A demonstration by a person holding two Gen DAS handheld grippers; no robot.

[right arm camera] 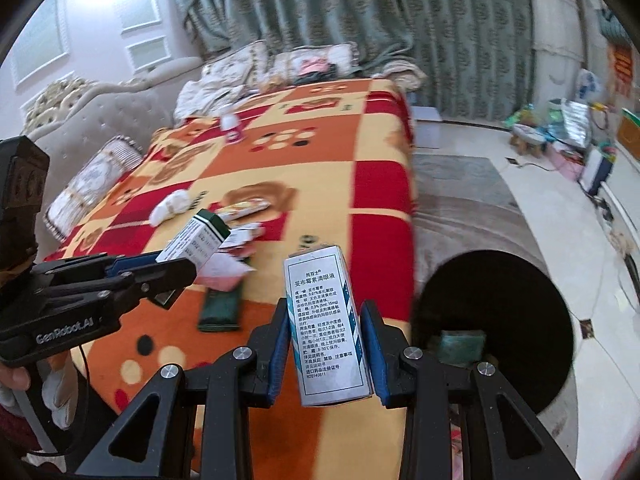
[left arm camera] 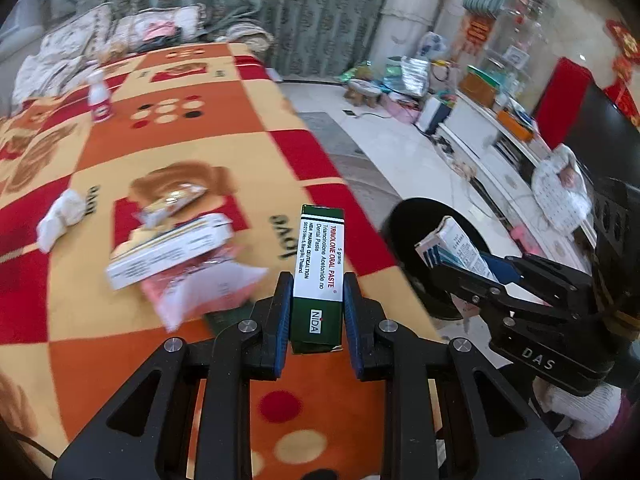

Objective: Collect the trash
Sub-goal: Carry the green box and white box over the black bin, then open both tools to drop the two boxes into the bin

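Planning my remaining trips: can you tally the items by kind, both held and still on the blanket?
Boxes held: 2, green box in left gripper, white box in right gripper
Boxes on blanket: 2, white carton, dark green pack
Wrappers: 2, snack wrapper, pink bag
Tissue: 1
Spray bottle: 1
Total: 8
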